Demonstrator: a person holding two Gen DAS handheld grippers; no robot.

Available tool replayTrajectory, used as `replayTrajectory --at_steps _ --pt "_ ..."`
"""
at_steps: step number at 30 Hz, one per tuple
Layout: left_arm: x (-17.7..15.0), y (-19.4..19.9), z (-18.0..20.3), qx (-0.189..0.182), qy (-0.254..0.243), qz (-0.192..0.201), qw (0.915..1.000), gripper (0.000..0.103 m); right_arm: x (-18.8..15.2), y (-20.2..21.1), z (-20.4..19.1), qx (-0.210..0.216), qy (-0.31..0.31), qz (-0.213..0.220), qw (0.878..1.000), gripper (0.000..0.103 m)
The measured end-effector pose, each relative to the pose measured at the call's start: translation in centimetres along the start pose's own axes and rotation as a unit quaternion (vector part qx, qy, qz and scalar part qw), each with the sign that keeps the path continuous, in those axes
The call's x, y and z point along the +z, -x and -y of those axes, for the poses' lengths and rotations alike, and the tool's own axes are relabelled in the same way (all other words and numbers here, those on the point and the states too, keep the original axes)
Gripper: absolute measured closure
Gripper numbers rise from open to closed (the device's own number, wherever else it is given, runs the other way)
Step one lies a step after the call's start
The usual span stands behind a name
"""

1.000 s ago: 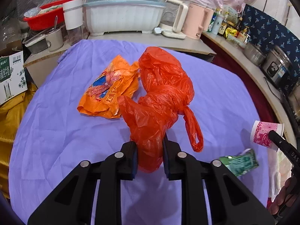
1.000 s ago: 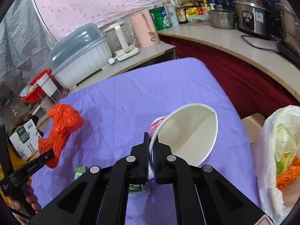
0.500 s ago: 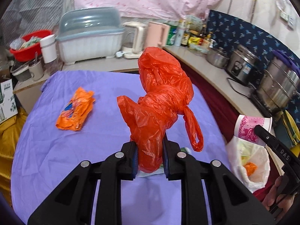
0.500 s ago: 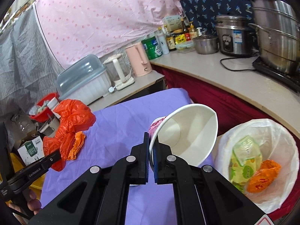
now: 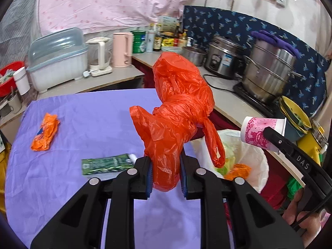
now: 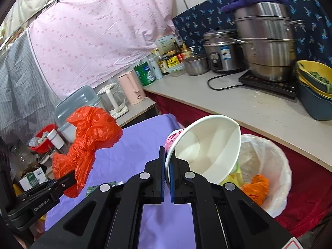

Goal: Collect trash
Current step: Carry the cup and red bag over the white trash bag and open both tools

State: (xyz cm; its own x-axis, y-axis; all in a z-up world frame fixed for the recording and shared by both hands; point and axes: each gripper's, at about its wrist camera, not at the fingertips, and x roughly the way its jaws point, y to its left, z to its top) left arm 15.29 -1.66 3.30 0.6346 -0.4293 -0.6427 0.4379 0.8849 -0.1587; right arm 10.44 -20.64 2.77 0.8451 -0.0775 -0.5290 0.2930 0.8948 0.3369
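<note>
Now swinging from table toward white bin liner (image 6: 276, 166): left gripper (image 5: 166, 172) pinching red plastic bag (image 5: 178, 112), right gripper (image 6: 167, 170) clamping paper cup (image 6: 207, 149) rim beside bin. Risking thin rim slipping, cup missing.

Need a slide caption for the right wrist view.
Right gripper pinches a paper cup's rim over the lined bin; left gripper holds a red bag.
</note>
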Motion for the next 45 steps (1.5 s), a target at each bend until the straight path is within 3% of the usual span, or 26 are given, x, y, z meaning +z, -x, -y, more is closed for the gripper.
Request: replayTrajectory --at_steps 14,34,40,45 --pt "-2.0 -2.0 9.8 -0.042 -0.071 -0.029 0.9962 0.083 -0.8 2.9 8.0 -0.036 -0.049 0.010 0.998 0.099" --pt "-4.5 -8.1 14.1 -0.053 -0.109 -0.100 0.9876 0.083 -2.6 -0.1 12.3 -0.068 -0.069 -0.034 0.995 0.098" --pt "-4.9 -9.4 14.4 -0.051 -0.112 -0.105 0.9868 0.080 -2.8 -1.1 12.6 -0.073 -0.073 -0.041 0.994 0.091" --pt "-4.8 -10.0 14.4 -0.052 -0.111 -0.102 0.9873 0.074 -2.9 -1.3 12.8 -0.073 -0.076 -0.039 0.994 0.076"
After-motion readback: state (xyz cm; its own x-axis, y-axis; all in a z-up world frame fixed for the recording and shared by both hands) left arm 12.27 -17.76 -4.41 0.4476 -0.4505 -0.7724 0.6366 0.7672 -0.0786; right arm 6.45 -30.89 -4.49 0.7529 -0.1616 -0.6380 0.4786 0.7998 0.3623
